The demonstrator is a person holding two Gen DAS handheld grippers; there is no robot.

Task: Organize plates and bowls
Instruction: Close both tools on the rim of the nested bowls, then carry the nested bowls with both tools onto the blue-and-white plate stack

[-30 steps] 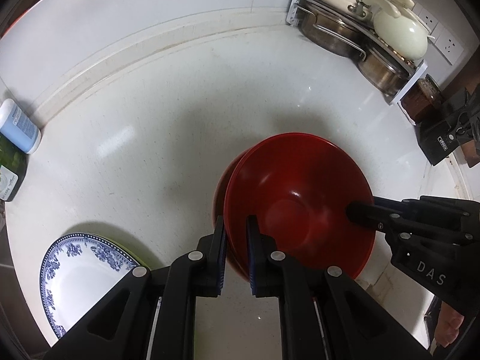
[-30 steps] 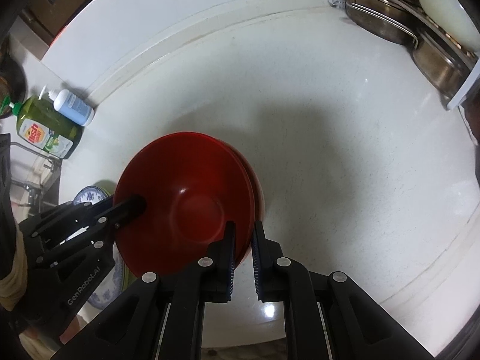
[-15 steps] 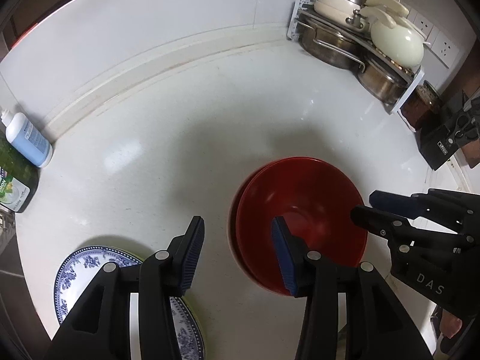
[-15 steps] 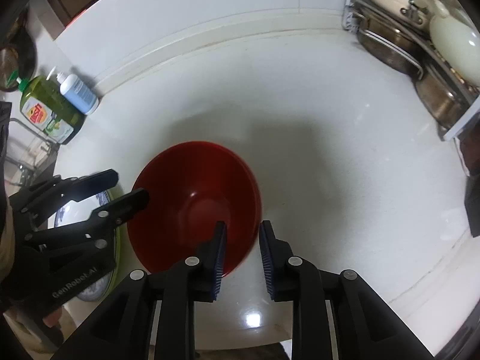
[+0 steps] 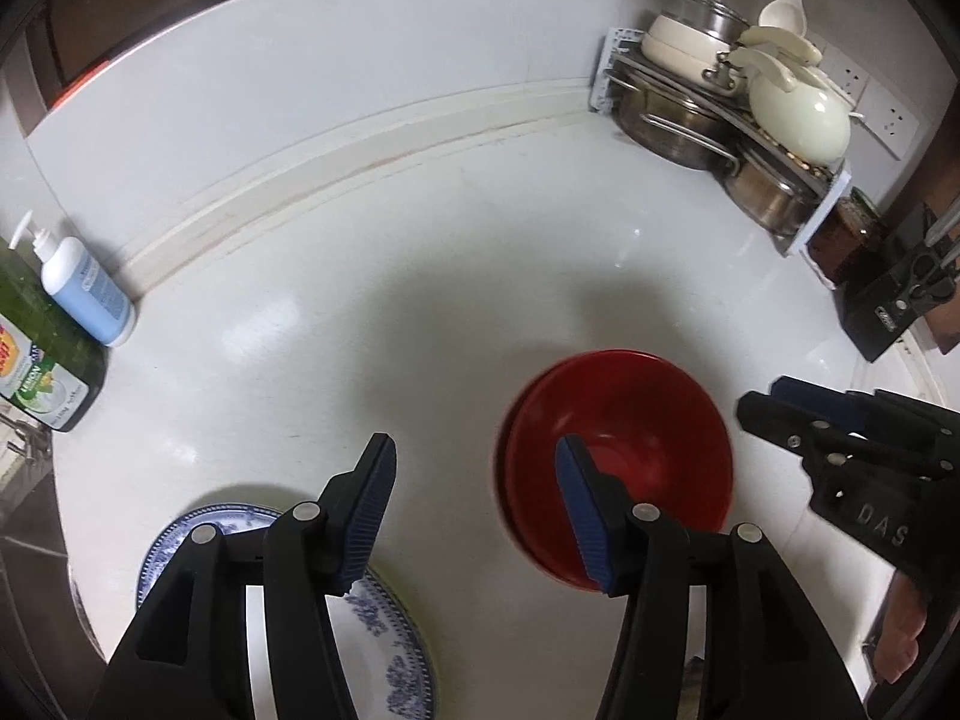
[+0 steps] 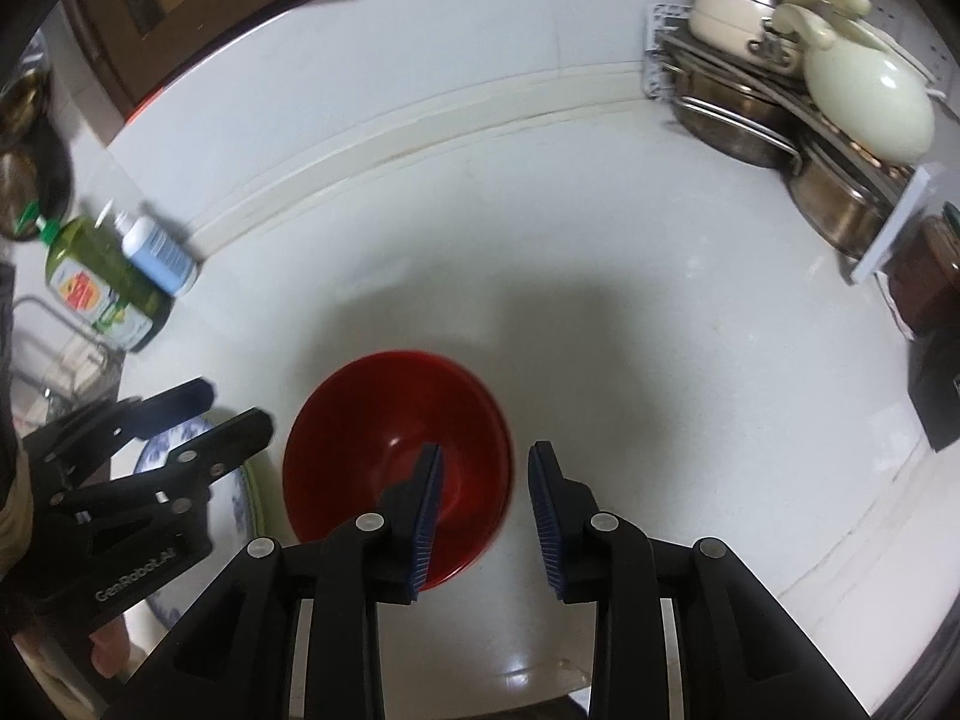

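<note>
The white counter (image 5: 372,276) has soap bottles (image 5: 84,294) left, pots (image 5: 678,126) far right. Your left gripper (image 5: 474,510) and right gripper (image 6: 486,516) have just been opening, letting go; red bowls (image 6: 396,438) sit below them, blue plate (image 5: 384,648) beside.

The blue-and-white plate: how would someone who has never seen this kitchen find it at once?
Start on the white countertop, at its near edge left of the red bowls. The blue-and-white plate lies flat there, partly behind the left gripper. It is the only patterned dish, white with a blue floral rim.
</note>
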